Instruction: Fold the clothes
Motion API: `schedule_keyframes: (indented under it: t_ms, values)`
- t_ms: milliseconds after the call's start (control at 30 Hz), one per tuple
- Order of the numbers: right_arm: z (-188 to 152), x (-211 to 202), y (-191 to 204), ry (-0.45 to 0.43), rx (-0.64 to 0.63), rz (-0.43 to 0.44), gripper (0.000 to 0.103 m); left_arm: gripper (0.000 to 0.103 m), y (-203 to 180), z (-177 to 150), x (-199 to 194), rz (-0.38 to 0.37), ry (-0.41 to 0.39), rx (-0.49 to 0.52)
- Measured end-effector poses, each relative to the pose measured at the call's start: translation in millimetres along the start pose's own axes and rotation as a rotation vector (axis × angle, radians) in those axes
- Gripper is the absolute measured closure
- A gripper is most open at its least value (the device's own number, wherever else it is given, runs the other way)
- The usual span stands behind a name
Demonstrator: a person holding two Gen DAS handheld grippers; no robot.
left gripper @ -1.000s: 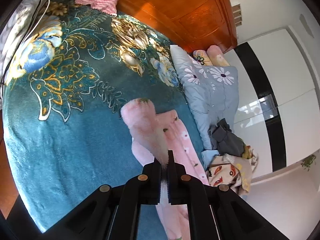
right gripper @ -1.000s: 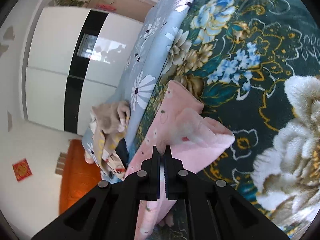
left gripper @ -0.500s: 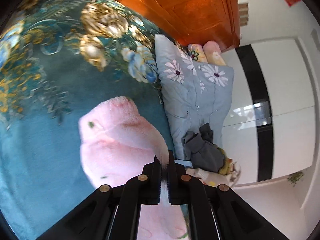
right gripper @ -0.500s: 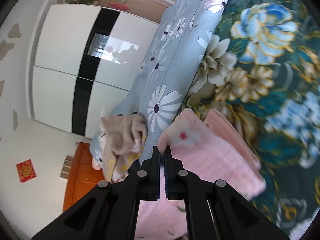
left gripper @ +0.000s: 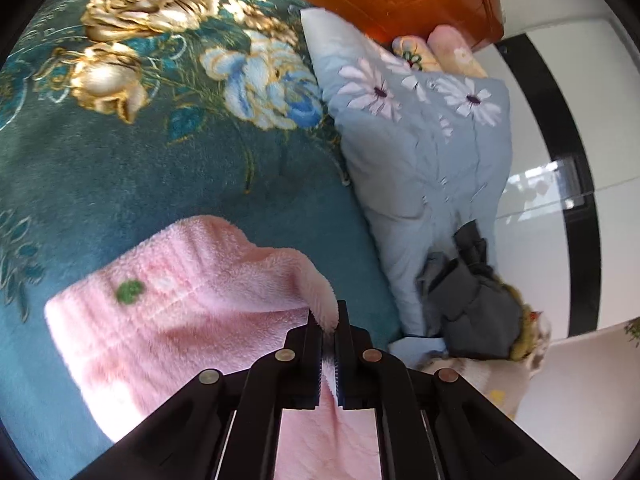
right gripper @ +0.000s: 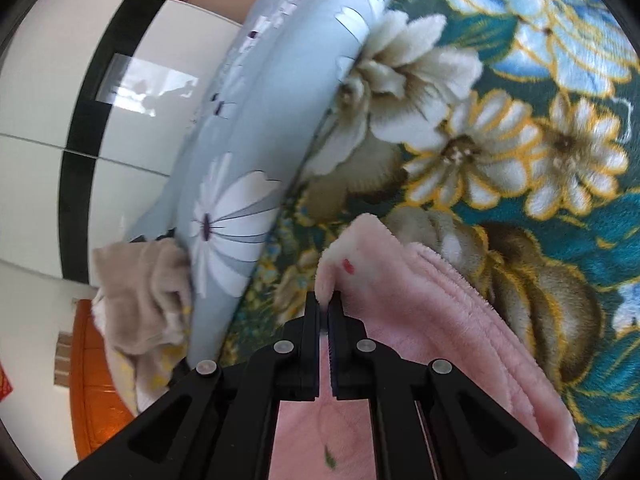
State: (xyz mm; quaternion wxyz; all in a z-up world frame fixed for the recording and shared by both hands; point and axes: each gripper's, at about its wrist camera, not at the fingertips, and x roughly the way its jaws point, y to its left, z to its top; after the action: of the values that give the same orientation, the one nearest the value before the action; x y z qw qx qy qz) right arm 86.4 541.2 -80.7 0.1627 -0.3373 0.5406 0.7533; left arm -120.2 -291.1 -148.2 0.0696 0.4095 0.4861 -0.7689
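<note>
Pinching the pink fleece garment (left gripper: pixel 188 320) (right gripper: pixel 440 320) by a corner in each gripper, left gripper (left gripper: pixel 329 320) and right gripper (right gripper: pixel 324 304), we hold it over the teal floral blanket (left gripper: pixel 120 160) on the bed; beyond lies a blue quilt (left gripper: pixel 420 152).

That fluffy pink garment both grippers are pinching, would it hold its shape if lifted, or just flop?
Probably flop: the pink fleece garment already droops from the left gripper and bends softly over itself. It looks light, since the right gripper holds an edge by a small pinch. Its fuzzy pile likely resists slipping.
</note>
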Motion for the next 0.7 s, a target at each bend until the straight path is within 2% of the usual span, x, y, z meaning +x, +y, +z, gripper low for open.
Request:
schedule_keyframes:
  t_ms: [100, 200, 300, 367, 400, 433, 467, 533, 600, 700]
  values:
    - [-1.4, 8.8, -1.3, 0.005, -0.018, -0.035, 0.100, 0.095, 2.1, 0.3, 16.7, -0.003, 0.022, 0.023]
    - [-3.9, 12.4, 0.1, 0.011, -0.036, -0.059, 0.099, 0.086, 2.0, -4.1, 34.0, 0.011, 0.081, 0.073]
    - [-6.7, 13.6, 3.3, 0.013, -0.062, -0.084, 0.097, 0.071, 1.9, -9.6, 40.5, 0.004, 0.113, 0.122]
    - [-7.7, 13.8, 5.4, 0.015, -0.075, -0.095, 0.097, 0.050, 2.8, -12.2, 37.2, -0.046, 0.135, 0.124]
    - [-8.1, 13.9, 6.3, 0.015, -0.081, -0.099, 0.097, 0.048, 0.8, -13.8, 32.9, -0.077, 0.147, 0.136]
    - [-8.5, 14.0, 7.3, 0.015, -0.087, -0.104, 0.093, 0.046, -2.3, -15.5, 27.6, -0.109, 0.160, 0.158]
    - [-8.8, 13.8, 7.4, 0.016, -0.086, -0.101, 0.080, 0.046, -6.4, -17.7, 19.5, -0.122, 0.163, 0.196]
    - [-9.7, 13.0, 7.7, 0.017, -0.079, -0.083, 0.069, 0.045, -13.7, -22.1, 0.4, -0.120, 0.150, 0.280]
    - [-11.8, 12.1, 12.2, 0.014, -0.091, -0.076, 0.061, 0.045, -10.6, -23.6, -23.1, -0.098, 0.099, 0.314]
    - [-16.2, 3.8, 25.0, 0.008, -0.116, -0.046, 0.046, 0.044, 8.7, -22.7, -54.6, -0.050, -0.008, 0.284]
